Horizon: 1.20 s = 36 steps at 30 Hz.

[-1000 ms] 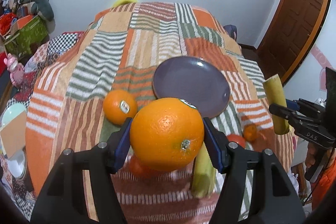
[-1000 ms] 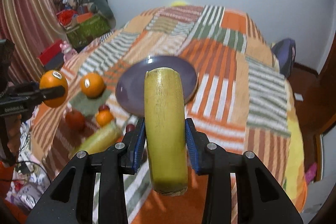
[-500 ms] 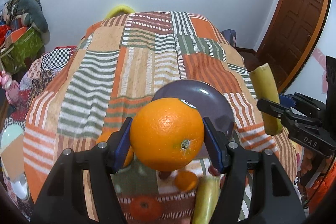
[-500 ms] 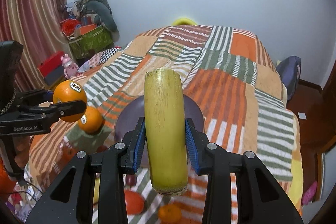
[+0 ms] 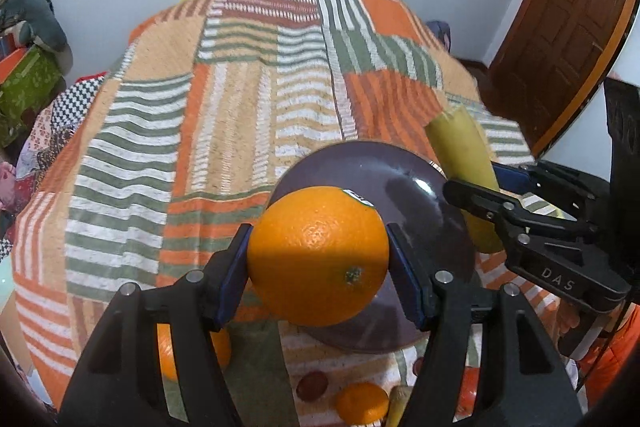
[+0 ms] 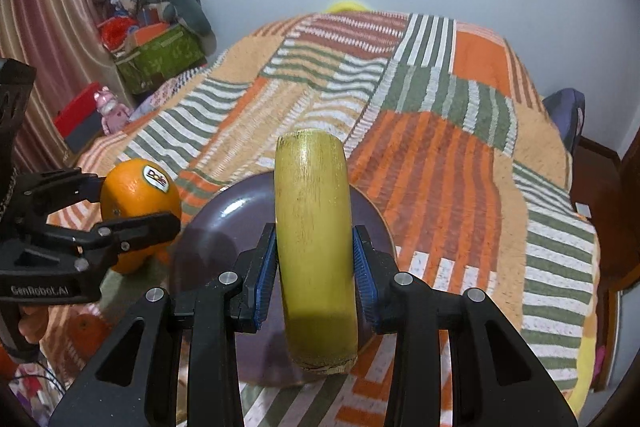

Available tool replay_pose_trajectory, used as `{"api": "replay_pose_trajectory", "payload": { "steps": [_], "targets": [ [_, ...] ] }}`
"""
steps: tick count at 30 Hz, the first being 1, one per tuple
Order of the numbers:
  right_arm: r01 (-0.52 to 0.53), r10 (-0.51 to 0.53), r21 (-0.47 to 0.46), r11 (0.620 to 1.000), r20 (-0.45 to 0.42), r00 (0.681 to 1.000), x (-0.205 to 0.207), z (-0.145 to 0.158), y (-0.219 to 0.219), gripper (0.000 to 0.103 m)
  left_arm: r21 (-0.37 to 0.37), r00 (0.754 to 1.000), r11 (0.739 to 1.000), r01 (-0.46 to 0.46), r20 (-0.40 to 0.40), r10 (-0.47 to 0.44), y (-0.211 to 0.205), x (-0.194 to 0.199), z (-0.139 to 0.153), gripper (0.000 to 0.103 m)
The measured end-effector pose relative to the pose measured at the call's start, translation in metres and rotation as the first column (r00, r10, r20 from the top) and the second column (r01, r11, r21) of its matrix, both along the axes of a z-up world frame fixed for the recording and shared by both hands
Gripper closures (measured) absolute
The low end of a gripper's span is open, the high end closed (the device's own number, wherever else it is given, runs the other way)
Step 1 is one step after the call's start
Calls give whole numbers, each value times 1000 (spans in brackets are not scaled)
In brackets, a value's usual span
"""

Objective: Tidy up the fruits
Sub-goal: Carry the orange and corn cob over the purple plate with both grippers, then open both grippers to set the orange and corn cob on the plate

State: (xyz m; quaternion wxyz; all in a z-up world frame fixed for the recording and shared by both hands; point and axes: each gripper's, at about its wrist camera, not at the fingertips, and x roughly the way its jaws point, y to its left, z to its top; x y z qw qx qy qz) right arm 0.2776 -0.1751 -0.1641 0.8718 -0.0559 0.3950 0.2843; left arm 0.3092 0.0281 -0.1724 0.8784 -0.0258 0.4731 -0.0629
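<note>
My left gripper [image 5: 318, 271] is shut on a large orange [image 5: 318, 255] with a Dole sticker and holds it above the near left edge of the purple plate [image 5: 404, 171]. My right gripper [image 6: 316, 267] is shut on a yellow-green banana-like piece [image 6: 314, 227], held upright over the plate [image 6: 224, 219]. In the right wrist view the orange [image 6: 138, 201] and left gripper [image 6: 132, 215] sit at the left. In the left wrist view the banana piece [image 5: 464, 163] and right gripper [image 5: 480, 187] sit at the right of the plate.
The plate lies on a bed with a striped patchwork blanket [image 5: 224, 131]. Near the front edge lie another orange [image 5: 168, 355], a small mandarin [image 5: 362, 407], a dark red fruit [image 5: 312, 383] and a banana tip [image 5: 398, 407]. A door [image 5: 560, 19] stands at the right.
Both grippers have moved forward and inward over the plate, still holding their fruit. The loose fruits have slid toward the bottom of the left wrist view.
</note>
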Motion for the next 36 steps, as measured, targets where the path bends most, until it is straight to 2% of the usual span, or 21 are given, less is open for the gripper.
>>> {"api": "replay_pose_trajectory", "payload": {
  "steps": [8, 14, 20, 28, 31, 34, 36],
  "targets": [
    [-26, 22, -61, 998, -64, 998, 19, -28, 12, 70, 35, 995, 998, 61, -82, -58, -10, 25, -30, 39],
    [-47, 40, -85, 995, -73, 997, 23, -34, 18, 70, 21, 991, 999, 47, -127, -44, -4, 42, -43, 39],
    [-56, 47, -96, 994, -87, 995, 29, -41, 18, 70, 16, 987, 999, 35, -158, -32, -2, 51, -53, 39],
    [-54, 46, -89, 995, -90, 995, 32, -43, 18, 70, 35, 987, 997, 64, -153, -58, -10, 53, -56, 39],
    [-58, 49, -95, 994, -93, 994, 31, -43, 20, 69, 5, 985, 998, 63, -159, -61, -7, 54, -55, 35],
    [-59, 49, -102, 993, -93, 994, 30, -44, 22, 69, -8, 987, 999, 43, -156, -44, -3, 55, -51, 22],
    [-64, 54, -95, 993, -99, 994, 29, -43, 22, 67, -13, 991, 999, 30, -130, -31, 1, 52, -45, 21]
  ]
}}
